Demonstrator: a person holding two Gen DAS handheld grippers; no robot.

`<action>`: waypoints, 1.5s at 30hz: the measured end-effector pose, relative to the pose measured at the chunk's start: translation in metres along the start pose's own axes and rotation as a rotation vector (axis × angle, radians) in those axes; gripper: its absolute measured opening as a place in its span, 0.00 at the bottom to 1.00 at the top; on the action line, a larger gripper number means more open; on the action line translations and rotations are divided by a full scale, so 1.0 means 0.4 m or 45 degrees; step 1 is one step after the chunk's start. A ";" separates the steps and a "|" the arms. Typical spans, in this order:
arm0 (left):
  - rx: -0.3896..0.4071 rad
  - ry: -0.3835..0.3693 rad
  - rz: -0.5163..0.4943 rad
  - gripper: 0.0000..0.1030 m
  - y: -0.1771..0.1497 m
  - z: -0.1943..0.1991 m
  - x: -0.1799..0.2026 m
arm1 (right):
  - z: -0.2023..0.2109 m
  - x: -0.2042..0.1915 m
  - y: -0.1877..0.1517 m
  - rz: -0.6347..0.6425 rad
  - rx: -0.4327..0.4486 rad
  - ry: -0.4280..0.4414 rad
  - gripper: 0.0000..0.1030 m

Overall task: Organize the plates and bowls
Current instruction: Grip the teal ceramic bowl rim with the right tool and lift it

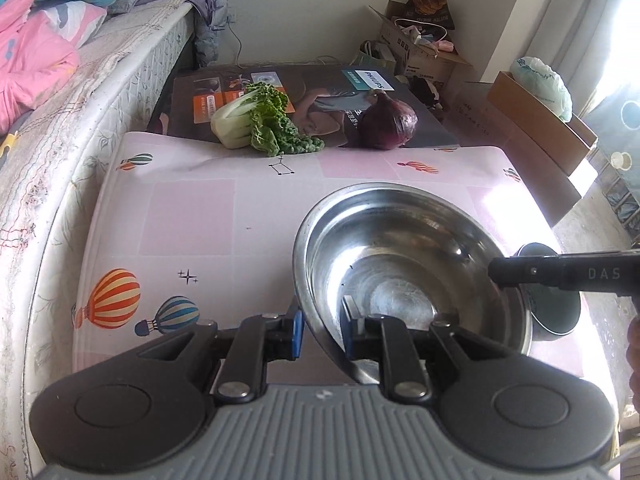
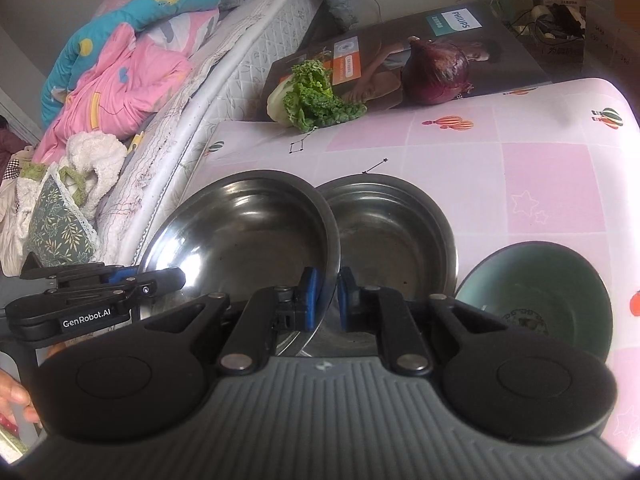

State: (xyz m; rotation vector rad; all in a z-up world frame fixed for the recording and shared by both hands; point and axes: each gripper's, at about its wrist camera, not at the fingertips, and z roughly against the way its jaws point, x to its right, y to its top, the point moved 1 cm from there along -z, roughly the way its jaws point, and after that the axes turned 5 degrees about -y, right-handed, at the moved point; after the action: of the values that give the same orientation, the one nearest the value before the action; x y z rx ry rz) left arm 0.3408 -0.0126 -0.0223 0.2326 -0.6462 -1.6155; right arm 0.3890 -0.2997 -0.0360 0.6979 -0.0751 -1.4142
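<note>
The left tongs (image 1: 322,334) are pinching the near rim of a wide, shiny stainless-steel bowl (image 1: 400,264), one blue pad (image 1: 296,334) outside the wall and the other inside. This bowl is sitting tilted above the desk (image 1: 192,216), which is wearing a pink checked cloth printed with hot-air balloons.

In the right wrist view, the right tongs (image 2: 326,298) are gripping the opposite edge of the same wide steel bowl (image 2: 244,228), the rim passing between the two blue pads (image 2: 310,296), though whether both pads are touching the metal is hard to tell. The left tongs (image 2: 160,278) are showing at that bowl's far left side.

Just beside it, a second stainless-steel bowl (image 2: 394,232) is resting on the desk (image 2: 540,184), its rim partly tucked under the first. A dark-walled ceramic bowl with a pale green inside (image 2: 544,292) is standing near the right of the steel pair.

At the desk's far edge, a leafy green cabbage (image 1: 256,120) and a purple onion (image 1: 386,120) are lying against a printed cardboard box (image 1: 320,92). A mattress (image 1: 80,128) piled with pink bedding is running along the left.
</note>
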 end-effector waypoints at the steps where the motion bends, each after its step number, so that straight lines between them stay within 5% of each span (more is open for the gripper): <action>1: -0.010 -0.013 -0.004 0.18 0.005 -0.016 0.010 | 0.001 0.016 0.001 -0.009 0.003 -0.011 0.10; 15: -0.108 -0.056 -0.016 0.26 0.031 -0.159 0.076 | -0.027 0.119 0.009 -0.015 0.046 -0.143 0.13; 30: 0.009 -0.030 -0.041 0.44 0.020 -0.066 0.052 | -0.018 0.092 0.002 -0.013 0.063 -0.141 0.19; 36: 0.075 -0.021 -0.040 0.59 0.006 -0.007 0.041 | 0.063 0.088 -0.026 -0.040 0.120 -0.070 0.21; 45: 0.117 -0.010 -0.061 0.68 -0.040 0.087 0.034 | 0.195 0.072 -0.093 -0.066 0.192 0.026 0.22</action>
State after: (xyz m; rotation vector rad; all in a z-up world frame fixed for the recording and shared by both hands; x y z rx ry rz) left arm 0.3074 -0.0159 0.0009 0.3118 -0.7265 -1.6350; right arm 0.3271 -0.3570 -0.0018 0.8440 -0.1498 -1.4609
